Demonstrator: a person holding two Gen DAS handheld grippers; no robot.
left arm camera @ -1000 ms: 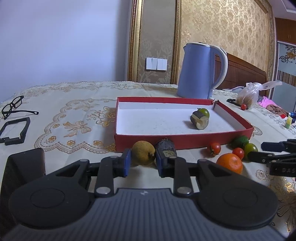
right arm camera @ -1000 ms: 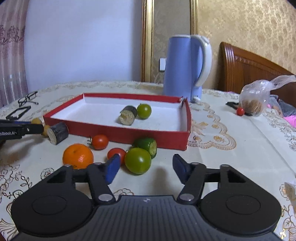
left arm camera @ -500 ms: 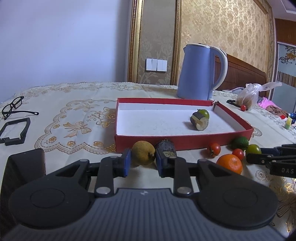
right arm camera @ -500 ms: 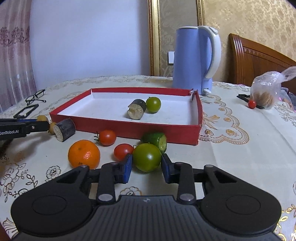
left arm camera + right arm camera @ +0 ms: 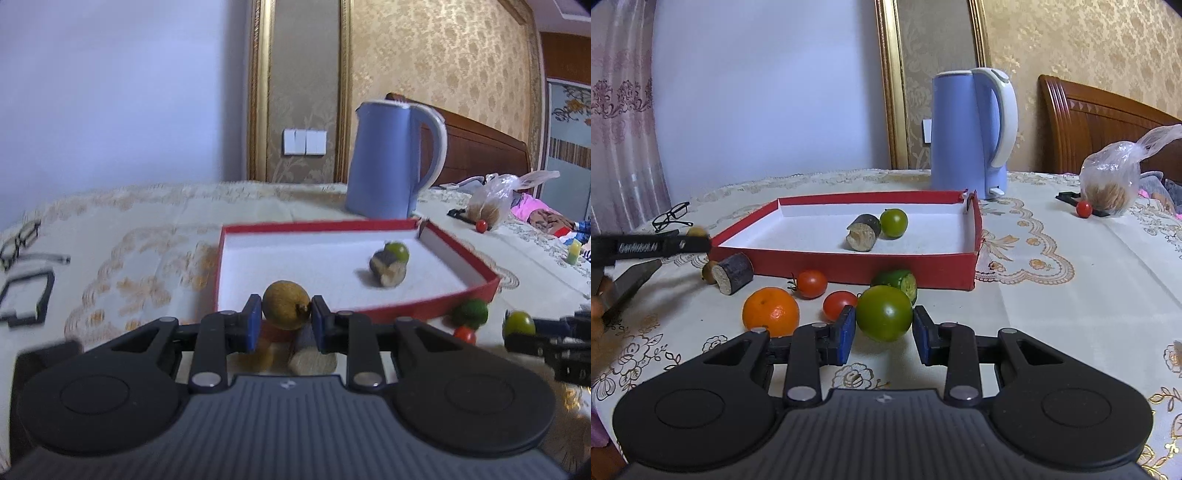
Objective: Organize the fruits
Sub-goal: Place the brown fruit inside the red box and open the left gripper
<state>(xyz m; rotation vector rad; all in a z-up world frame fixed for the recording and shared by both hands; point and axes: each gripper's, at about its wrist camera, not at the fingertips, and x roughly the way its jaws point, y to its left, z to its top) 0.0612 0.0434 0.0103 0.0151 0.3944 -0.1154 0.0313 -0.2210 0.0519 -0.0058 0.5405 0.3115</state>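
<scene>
Black-framed glasses (image 5: 671, 218) lie at the far left of the cream embroidered tablecloth (image 5: 1071, 314). The left gripper (image 5: 283, 319), pads pinched on a round tan-brown fruit (image 5: 286, 304), holds it above the near wall of the shallow red cardboard tray (image 5: 413, 311). The right gripper (image 5: 884, 330) grips a round green tomato (image 5: 884, 313) clear of the cloth, beside an orange mandarin (image 5: 771, 312). Bare cloth opens rightward; a blue electric kettle (image 5: 973, 133) stands behind.
</scene>
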